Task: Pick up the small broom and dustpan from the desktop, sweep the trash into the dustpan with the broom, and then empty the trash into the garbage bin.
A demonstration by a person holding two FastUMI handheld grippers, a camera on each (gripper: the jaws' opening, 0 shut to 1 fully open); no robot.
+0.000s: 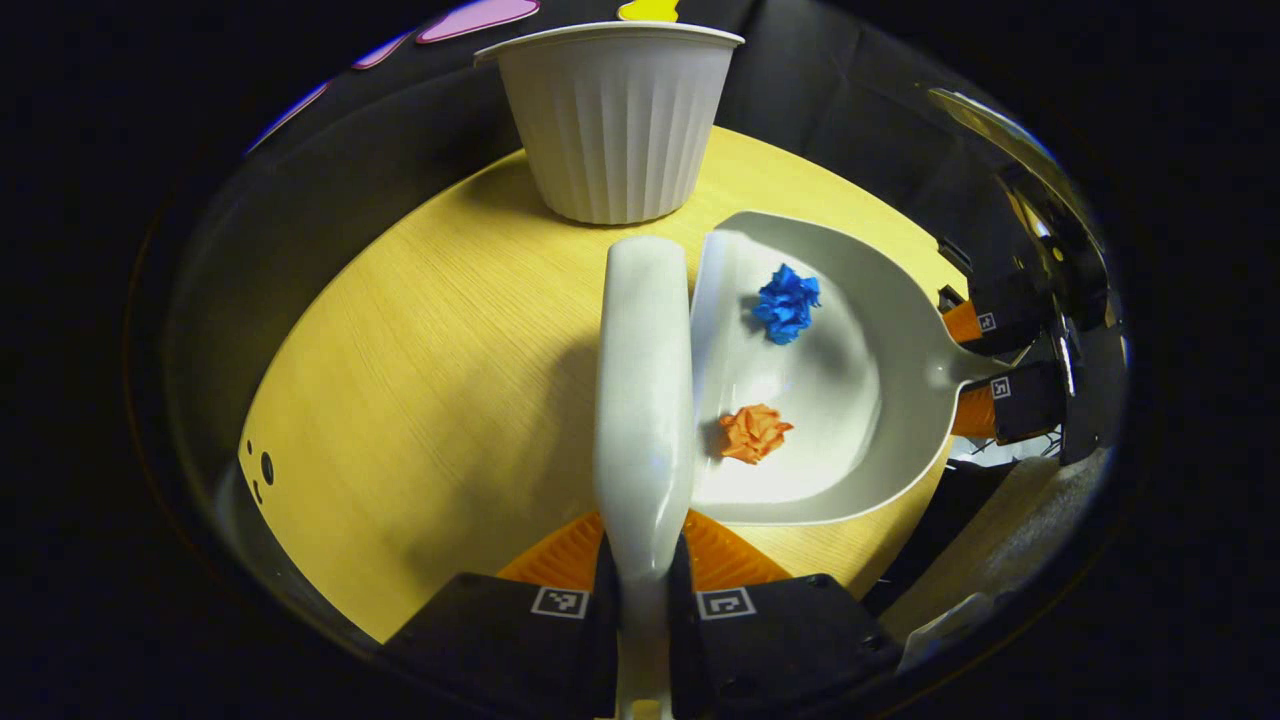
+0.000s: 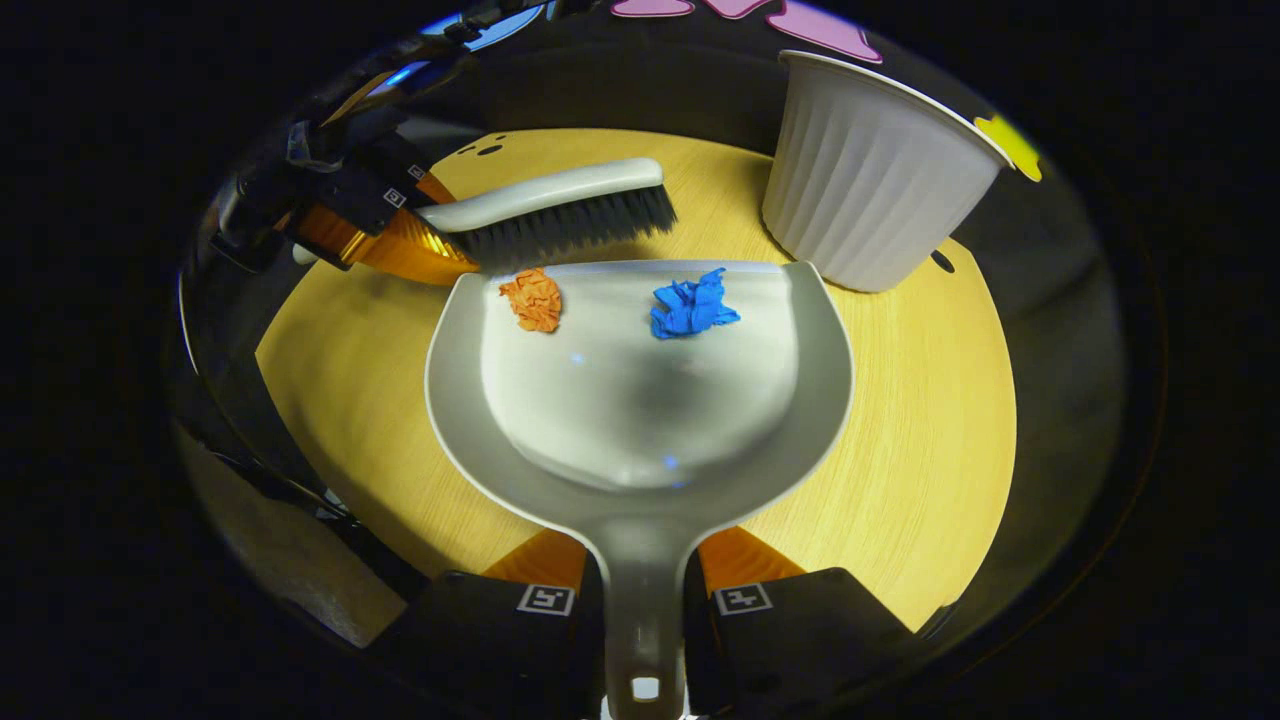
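Left gripper [image 1: 642,590] clamped on broom [image 1: 645,390] handle, frame centre, bristles at dustpan [image 2: 640,400] lip. Right gripper [image 2: 642,600] clamped on dustpan handle, lower centre. Orange wad [image 2: 533,298] and blue wad [image 2: 692,305] inside pan; bin [image 2: 870,200] upper right.

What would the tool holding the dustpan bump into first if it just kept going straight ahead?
Probably the broom. The right tool points along the dustpan, and the broom's bristles sit right at the pan's front lip, across that line. The white bin stands off to the side. Depth is hard to judge here.
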